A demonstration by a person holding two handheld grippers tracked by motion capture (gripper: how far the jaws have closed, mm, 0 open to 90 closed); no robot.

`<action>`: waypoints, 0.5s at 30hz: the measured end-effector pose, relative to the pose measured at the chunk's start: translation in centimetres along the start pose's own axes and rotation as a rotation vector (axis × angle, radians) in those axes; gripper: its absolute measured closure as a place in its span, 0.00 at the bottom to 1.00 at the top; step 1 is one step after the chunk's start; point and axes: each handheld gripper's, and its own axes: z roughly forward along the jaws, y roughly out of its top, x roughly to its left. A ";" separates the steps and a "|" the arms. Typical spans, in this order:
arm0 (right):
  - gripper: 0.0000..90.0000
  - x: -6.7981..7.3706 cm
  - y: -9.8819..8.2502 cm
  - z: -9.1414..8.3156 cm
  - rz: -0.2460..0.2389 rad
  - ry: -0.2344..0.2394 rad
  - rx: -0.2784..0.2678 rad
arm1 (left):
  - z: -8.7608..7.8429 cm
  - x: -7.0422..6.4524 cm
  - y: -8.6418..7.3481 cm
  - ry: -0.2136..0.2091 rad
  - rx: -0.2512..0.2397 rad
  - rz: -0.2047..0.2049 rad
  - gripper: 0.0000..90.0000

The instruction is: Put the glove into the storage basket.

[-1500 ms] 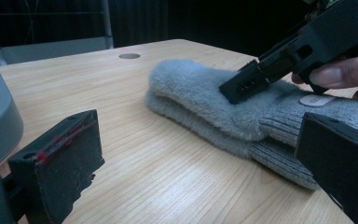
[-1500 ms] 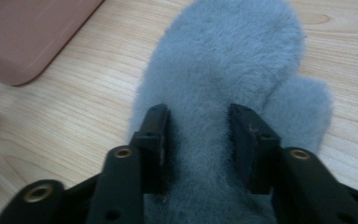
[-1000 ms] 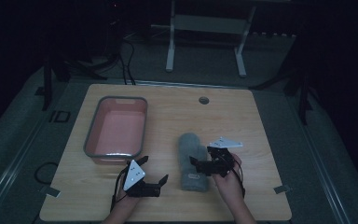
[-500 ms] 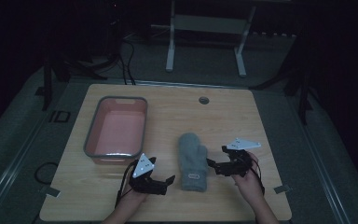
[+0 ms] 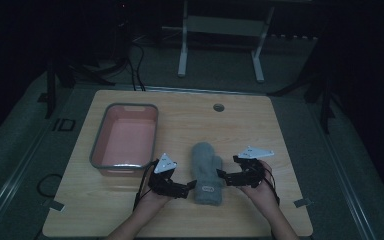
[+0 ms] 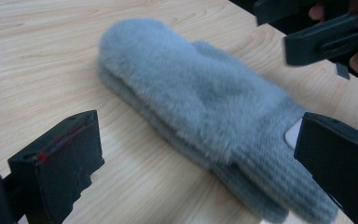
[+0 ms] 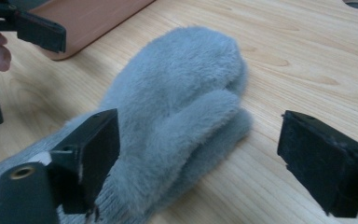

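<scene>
The grey mitten (image 5: 206,172) lies flat on the wooden table (image 5: 280,130), near the front edge and about midway between the side edges, cuff toward the person, rounded tip toward the far edge. It looks like a stacked pair rather than one mitten: a second fuzzy edge shows under the top one in the left gripper view, tho the blur there makes that hard to confirm. Body is plush, short-pile fleece; cuff is ribbed knit w/ a small pale label on it.

Left gripper (image 5: 189,188) sits just beside the cuff on its left, right gripper (image 5: 222,175) just beside it on the right, both aimed inward, so prob. set up to grab the mitten from both sides at once. Both stand wide, nothing between the pads; the right one's jaws have just been closing a little, w/ no cloth in them yet.

Pink tub (image 5: 126,141) w/ a grey rim, rectangular, smooth plastic, empty, sits toward the left edge, likely where the mitten goes. Small round hole (image 5: 218,107) near the far edge.
</scene>
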 end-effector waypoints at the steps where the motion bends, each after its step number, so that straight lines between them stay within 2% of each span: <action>1: 0.31 -0.1 0.1 0.2 0.010 -0.009 0.016 | 0.2 0.0 0.2 0.001 -0.003 -0.005 0.10; 4: 0.43 -0.3 0.0 1.0 0.057 0.023 0.022 | 0.9 0.0 0.5 0.000 0.009 -0.013 0.13; 5: 0.44 -0.2 0.0 1.3 0.069 0.039 0.026 | 1.2 0.1 0.6 0.002 0.016 -0.018 0.17; 6: 0.46 -0.2 -0.2 1.6 0.080 0.034 0.033 | 1.6 0.2 0.6 0.003 0.022 -0.025 0.17; 8: 0.46 -0.2 -0.6 2.5 0.092 0.046 0.063 | 2.3 0.5 0.7 0.007 0.053 -0.042 0.17; 10: 0.45 -0.3 -1.1 3.4 0.101 0.036 0.103 | 3.1 0.7 0.7 0.022 0.088 -0.040 0.18; 15: 0.45 -0.7 -1.8 4.2 0.117 0.038 0.146 | 4.6 1.2 0.5 0.022 0.134 -0.050 0.18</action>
